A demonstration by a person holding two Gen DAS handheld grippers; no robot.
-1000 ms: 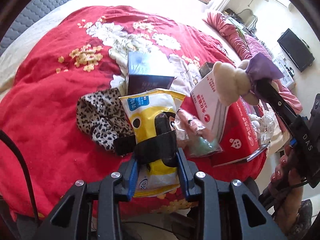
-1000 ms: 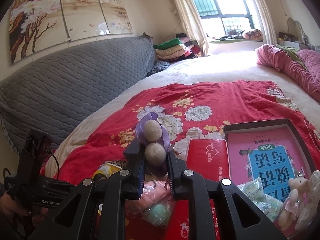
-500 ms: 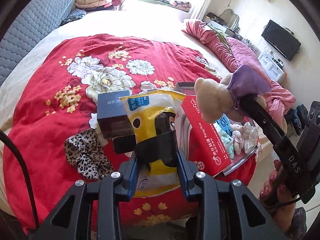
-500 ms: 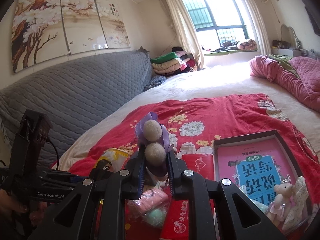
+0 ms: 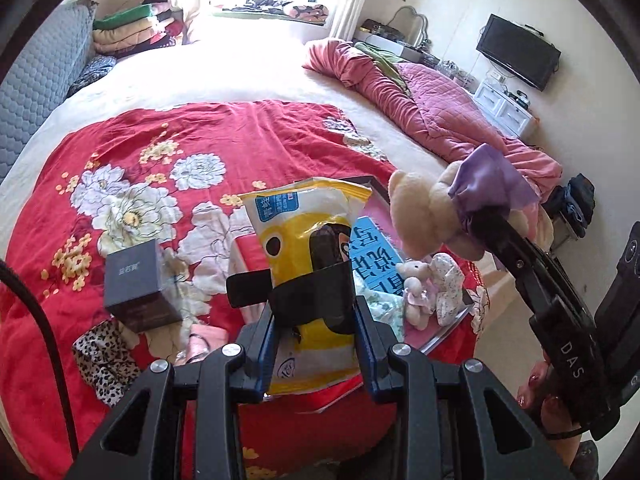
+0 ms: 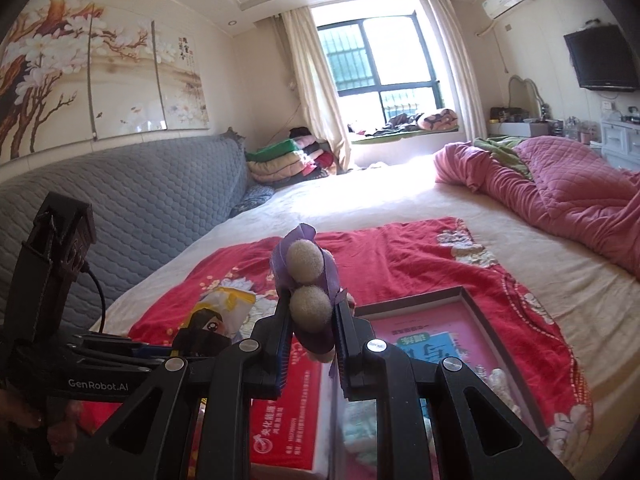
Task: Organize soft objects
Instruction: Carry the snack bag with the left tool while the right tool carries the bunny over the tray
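My left gripper (image 5: 314, 312) is shut on a yellow and white soft pack (image 5: 308, 240), held up above the red floral blanket (image 5: 200, 140). My right gripper (image 6: 310, 320) is shut on a cream teddy bear in a purple dress (image 6: 306, 276); the same bear (image 5: 424, 208) hangs at the right in the left wrist view. Below them lies an open box tray (image 6: 472, 294) with a pink and blue book inside, and a small pink teddy (image 5: 418, 292) rests in its corner. The left gripper with the pack (image 6: 218, 312) shows at lower left in the right wrist view.
A dark cube box (image 5: 138, 284), a leopard-print cloth (image 5: 102, 360) and a pink packet (image 5: 204, 342) lie on the blanket. A red box lid (image 6: 286, 412) sits beside the tray. A pink quilt (image 6: 560, 184) lies at the right, a grey headboard (image 6: 132, 200) at the left.
Both grippers have risen with their loads and swung toward the tray; the views now take in more of the room. The dark box and leopard cloth slid to the lower left.
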